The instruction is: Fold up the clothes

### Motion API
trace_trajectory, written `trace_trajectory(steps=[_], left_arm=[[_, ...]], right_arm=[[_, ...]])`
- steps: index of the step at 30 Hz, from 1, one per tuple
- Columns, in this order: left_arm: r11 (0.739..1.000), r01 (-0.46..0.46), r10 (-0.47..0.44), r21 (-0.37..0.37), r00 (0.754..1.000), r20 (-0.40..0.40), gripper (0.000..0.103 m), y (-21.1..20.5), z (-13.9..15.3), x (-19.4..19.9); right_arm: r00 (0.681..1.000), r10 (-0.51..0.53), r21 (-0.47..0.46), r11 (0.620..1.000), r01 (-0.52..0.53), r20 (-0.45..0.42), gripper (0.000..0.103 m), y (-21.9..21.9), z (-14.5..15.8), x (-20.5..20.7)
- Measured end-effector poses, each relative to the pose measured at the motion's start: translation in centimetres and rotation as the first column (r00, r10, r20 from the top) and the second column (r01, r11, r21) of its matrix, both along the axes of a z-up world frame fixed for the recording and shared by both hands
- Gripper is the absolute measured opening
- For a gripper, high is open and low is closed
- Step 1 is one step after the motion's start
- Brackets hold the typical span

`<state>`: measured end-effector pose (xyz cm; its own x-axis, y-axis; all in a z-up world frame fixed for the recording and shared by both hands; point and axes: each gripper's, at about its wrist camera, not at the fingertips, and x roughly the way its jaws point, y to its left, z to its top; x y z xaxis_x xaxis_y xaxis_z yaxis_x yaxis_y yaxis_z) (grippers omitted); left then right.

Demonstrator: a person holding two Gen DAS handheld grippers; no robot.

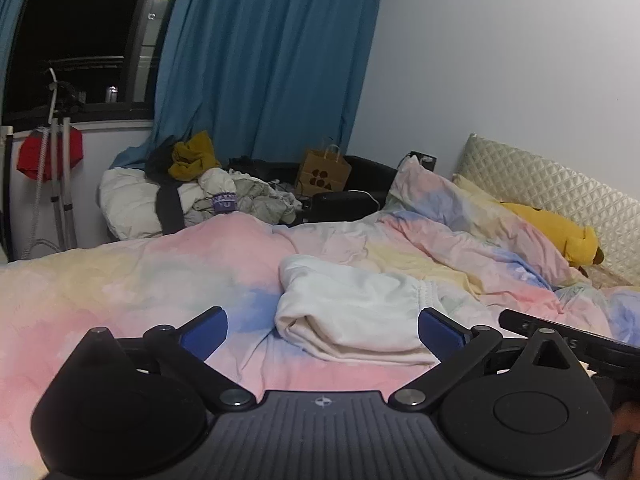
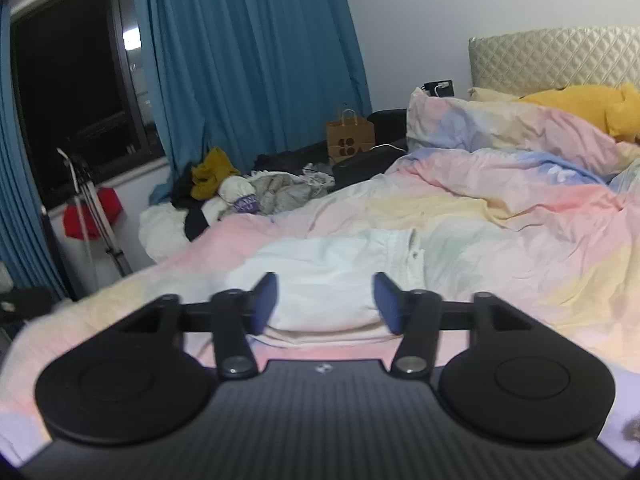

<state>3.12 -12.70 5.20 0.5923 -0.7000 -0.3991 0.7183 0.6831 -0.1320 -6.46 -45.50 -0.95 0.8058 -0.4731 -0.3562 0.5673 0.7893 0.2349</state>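
A white garment with an elastic waistband lies folded in a bundle on the pastel duvet. My left gripper is open and empty, hovering just in front of the garment's near edge, with its blue pads on either side. In the right wrist view the same garment lies just beyond my right gripper, which is open and empty, its pads level with the near fold. Part of the right gripper shows as a black bar in the left wrist view.
A pile of loose clothes lies beyond the bed's far edge under the blue curtain. A brown paper bag, a yellow plush toy, a quilted headboard and a steamer stand are around.
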Motion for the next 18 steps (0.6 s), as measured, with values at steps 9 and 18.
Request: trace_trajectory(steps=[9,18], left_arm=[[0.997,-0.032,0.028,0.069,0.997,0.068,0.103,1.3,-1.4,-2.1],[0.993,-0.041,0.033,0.11,0.997,0.069,0.103,0.5,-2.8,-1.2]], right_arm=[[1.0,0.022,0.004,1.0,-0.022,-0.005,0.089,1.3,-2.4,1.0],[0.997,0.023,-0.05,0.998,-0.027,-0.075,0.089,2.4,-3.8,2.8]])
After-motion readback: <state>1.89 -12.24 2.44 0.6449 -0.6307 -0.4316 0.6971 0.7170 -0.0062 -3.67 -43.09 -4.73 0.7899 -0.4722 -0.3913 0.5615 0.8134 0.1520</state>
